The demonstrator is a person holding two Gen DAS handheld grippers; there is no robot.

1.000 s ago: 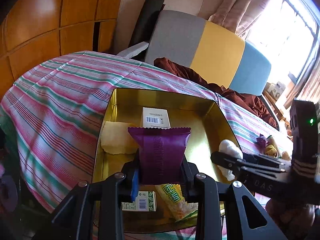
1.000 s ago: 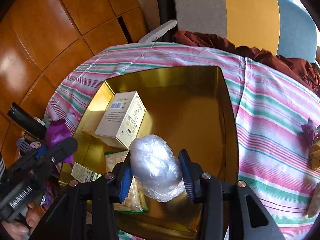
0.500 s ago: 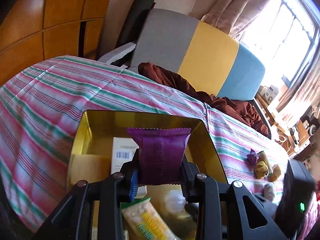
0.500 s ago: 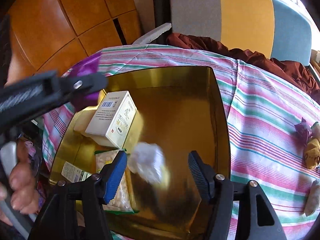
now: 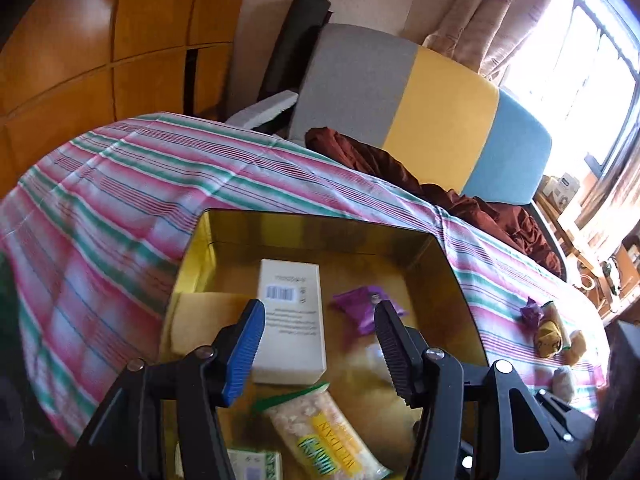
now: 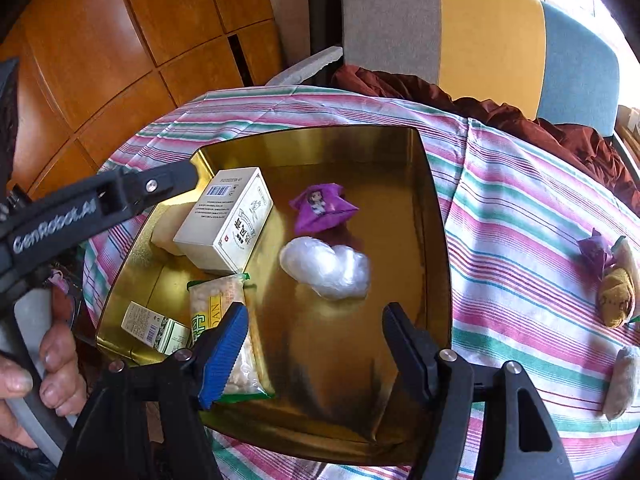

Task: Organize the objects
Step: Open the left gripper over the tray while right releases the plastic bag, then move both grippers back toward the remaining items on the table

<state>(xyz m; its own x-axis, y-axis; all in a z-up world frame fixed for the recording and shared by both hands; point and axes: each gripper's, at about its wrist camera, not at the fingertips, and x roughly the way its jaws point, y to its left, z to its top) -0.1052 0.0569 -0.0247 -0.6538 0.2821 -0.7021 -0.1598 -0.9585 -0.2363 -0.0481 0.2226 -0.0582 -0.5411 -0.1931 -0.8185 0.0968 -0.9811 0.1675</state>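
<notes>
Release step, judged from both views: drop-off into the gold tray [image 6: 436, 240]. Found the left gripper [image 5: 319, 312] with jaws apart, just opened, nothing between them. Saw the purple packet [image 6: 322, 208] lying on the tray floor beyond its tips, just beside the white box [image 6: 228, 220]. Found the right gripper [image 6: 316, 316] spread wide too, jaws just opened further, likewise empty. Saw the white wrapped bundle [image 6: 326, 266] resting in the tray ahead of it, near the middle, probably touching the purple packet (too close to call from the right view, and blurred in the left).

Reckoned the good finish to be a clean withdrawal: back along the fingers and upward, jaws kept wide, no sideways sweep until clear of the tray wall. Noted the cracker packet [image 6: 218, 308] lying right under the right gripper's blue pad, an easy thing to snag or drag. Noted the left gripper reaching across above the white box — better lifted away first, so as not to cross the right one.

Counted a few wrapped snacks [image 6: 616, 292] out on the striped cloth [image 6: 520, 220], well apart from the tray on its right. Judged those the likely next pick, nearer the right gripper, with the bare right half of the tray floor kept free for them.
</notes>
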